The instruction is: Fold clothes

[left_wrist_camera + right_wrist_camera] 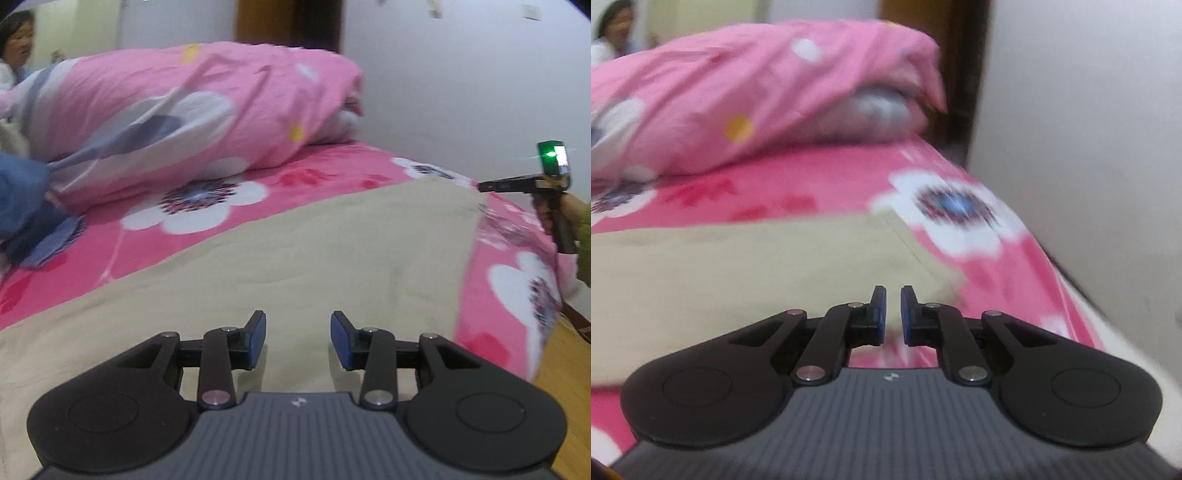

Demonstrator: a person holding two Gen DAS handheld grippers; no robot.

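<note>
A beige garment (pixel 295 251) of matt, soft cloth is lying on a fleecy pink floral sheet (pixel 207 206). Matt black plastic is forming the left gripper (pixel 298 339), its pads (pixel 260 328) showing blue rubber.

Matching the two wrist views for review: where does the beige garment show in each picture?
Left wrist: the beige garment fills the middle and lower left, spread flat on the bed.
Right wrist: it lies at left centre, its corner by the fingers.
Shared landmark: the pink quilt behind.
</note>
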